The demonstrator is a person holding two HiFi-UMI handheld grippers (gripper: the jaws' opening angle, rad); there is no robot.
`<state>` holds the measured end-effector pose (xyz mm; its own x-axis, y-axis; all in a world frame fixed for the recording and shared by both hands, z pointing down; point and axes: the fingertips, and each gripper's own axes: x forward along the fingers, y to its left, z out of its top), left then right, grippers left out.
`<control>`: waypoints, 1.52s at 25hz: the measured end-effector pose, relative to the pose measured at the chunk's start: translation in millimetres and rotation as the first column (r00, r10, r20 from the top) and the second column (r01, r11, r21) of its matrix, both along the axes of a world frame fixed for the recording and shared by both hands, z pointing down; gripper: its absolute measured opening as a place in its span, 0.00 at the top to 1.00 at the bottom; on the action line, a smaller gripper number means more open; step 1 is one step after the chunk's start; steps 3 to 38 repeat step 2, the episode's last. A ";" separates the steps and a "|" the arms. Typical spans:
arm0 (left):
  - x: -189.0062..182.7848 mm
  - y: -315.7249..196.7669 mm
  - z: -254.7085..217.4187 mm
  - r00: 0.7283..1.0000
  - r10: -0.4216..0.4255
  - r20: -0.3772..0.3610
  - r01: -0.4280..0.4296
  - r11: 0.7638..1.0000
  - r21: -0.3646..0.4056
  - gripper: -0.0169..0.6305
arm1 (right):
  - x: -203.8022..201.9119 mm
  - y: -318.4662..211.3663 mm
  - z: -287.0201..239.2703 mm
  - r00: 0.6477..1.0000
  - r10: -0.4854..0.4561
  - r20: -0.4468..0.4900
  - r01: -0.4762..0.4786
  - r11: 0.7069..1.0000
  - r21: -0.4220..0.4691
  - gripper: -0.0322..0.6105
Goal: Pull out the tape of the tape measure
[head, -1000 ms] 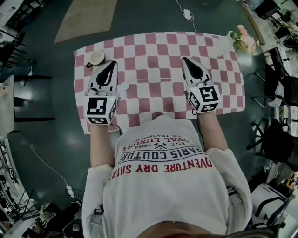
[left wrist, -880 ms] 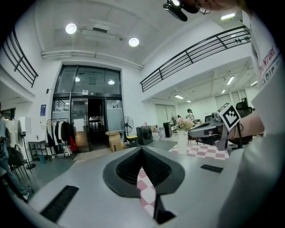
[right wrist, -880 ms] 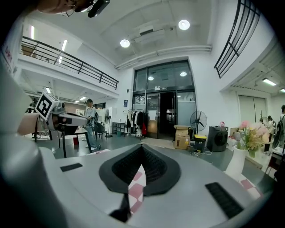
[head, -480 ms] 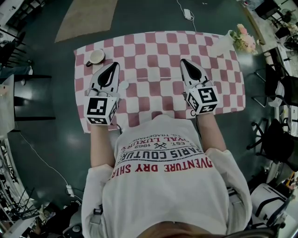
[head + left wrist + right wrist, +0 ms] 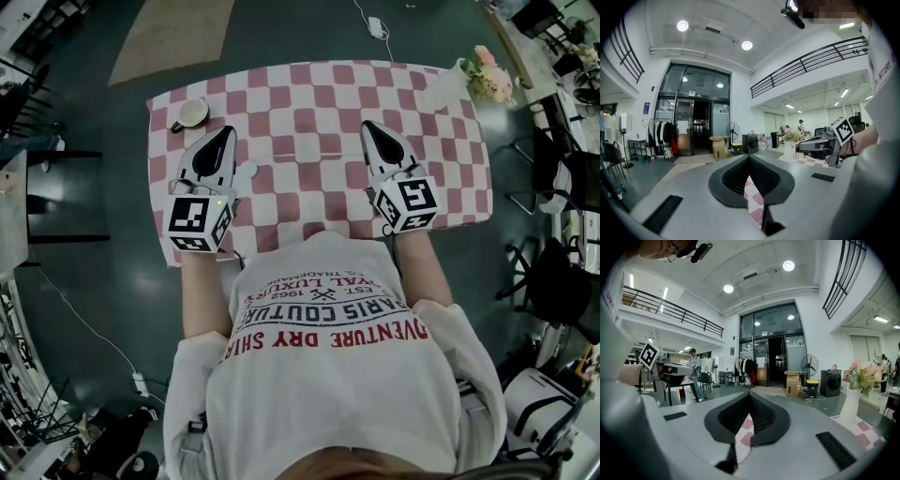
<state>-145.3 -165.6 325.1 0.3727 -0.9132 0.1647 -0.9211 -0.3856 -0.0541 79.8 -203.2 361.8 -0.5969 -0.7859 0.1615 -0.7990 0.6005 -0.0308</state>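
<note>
Both grippers hover over the red-and-white checked tablecloth [image 5: 309, 103], pointing away from the person. My left gripper [image 5: 228, 129] is shut, its jaws meeting at a point with nothing between them [image 5: 749, 157]. My right gripper [image 5: 367, 124] is shut and empty as well [image 5: 750, 394]. A small round white thing [image 5: 247, 171] lies on the cloth just right of the left gripper; I cannot tell whether it is the tape measure. Neither gripper view shows a tape measure, only a strip of cloth under the jaws.
A cup [image 5: 193, 113] stands at the table's far left corner. A white vase of flowers [image 5: 486, 77] stands at the far right corner, also in the right gripper view [image 5: 858, 394]. Chairs and a dark floor surround the table.
</note>
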 end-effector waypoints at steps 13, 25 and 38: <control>0.7 0.5 0.6 1.000 0.000 0.004 0.000 1.000 -0.003 0.95 | 2.1 -0.1 -0.3 1.000 0.003 0.000 -0.003 1.000 0.000 0.91; 0.7 0.5 0.6 1.000 0.000 0.004 0.000 1.000 -0.003 0.95 | 2.1 -0.1 -0.3 1.000 0.003 0.000 -0.003 1.000 0.000 0.91; 0.7 0.5 0.6 1.000 0.000 0.004 0.000 1.000 -0.003 0.95 | 2.1 -0.1 -0.3 1.000 0.003 0.000 -0.003 1.000 0.000 0.91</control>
